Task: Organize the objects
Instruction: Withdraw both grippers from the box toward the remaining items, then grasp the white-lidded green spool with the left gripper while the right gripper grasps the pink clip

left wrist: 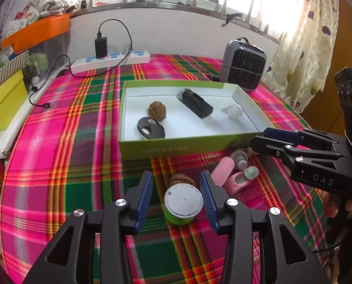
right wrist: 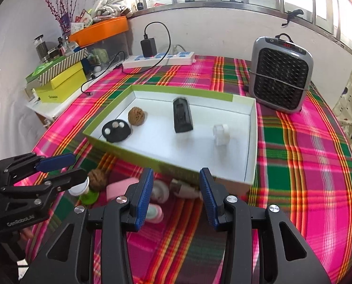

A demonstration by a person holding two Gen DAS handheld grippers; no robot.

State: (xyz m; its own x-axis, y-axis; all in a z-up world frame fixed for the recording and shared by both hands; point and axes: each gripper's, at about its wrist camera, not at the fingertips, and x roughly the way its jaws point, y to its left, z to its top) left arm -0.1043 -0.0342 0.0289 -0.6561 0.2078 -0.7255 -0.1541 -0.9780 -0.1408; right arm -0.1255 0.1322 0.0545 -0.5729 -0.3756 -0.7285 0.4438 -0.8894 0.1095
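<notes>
A green capsule with a silver lid (left wrist: 183,204) stands on the plaid cloth between the fingers of my left gripper (left wrist: 176,175), which is open with a gap on both sides. A walnut (left wrist: 181,179) lies just behind it. My right gripper (right wrist: 176,171) is open and holds nothing; it hovers over small pink and white items (right wrist: 160,193) at the near wall of the green box (right wrist: 251,142). In the box lie a walnut (right wrist: 137,116), a black round piece (right wrist: 116,131), a black block (right wrist: 182,118) and a clear plastic piece (right wrist: 221,133).
Right of the capsule sit a pink case (left wrist: 223,170) and a pink holder with a mint cap (left wrist: 243,177), with the right gripper (left wrist: 259,138) above them. A grey heater (right wrist: 281,74) stands at the back right, a power strip (right wrist: 159,60) along the wall, and stacked boxes (right wrist: 60,80) at the left.
</notes>
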